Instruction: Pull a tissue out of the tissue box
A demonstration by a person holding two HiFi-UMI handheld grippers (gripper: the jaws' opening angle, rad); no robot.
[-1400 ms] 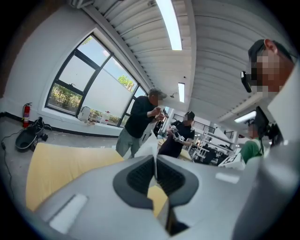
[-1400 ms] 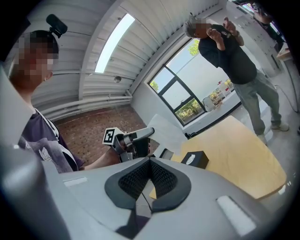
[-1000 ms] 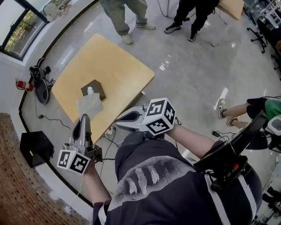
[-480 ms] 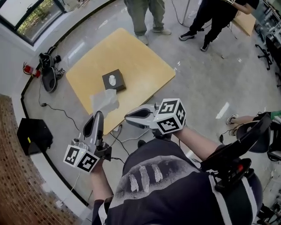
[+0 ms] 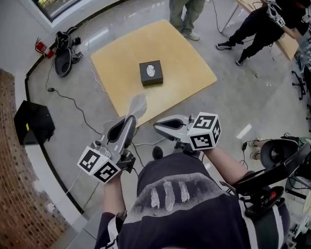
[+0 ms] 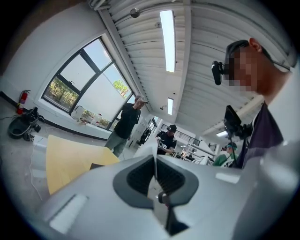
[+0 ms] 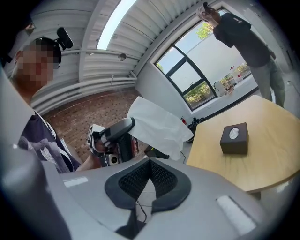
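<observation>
Tissue (image 5: 138, 103) is pinched by one edge in the closed left gripper (image 5: 130, 119). It flares loose past the tips, well apart from the dark tissue box (image 5: 151, 73). The box sits mid-bench (image 5: 187, 63) with another sheet showing in its slot. The right gripper (image 5: 158, 127) is closed on nothing. The pull looks complete; a firm pinch that holds the sheet off the floor should do. Bystanders (image 5: 187, 14) stand beyond the bench; cables (image 5: 73, 99) and a black case (image 5: 33, 124) lie aside, out of the way.

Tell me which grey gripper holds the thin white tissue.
The grey left gripper: its jaws pinch the thin white tissue; the right gripper is shut and empty.
</observation>
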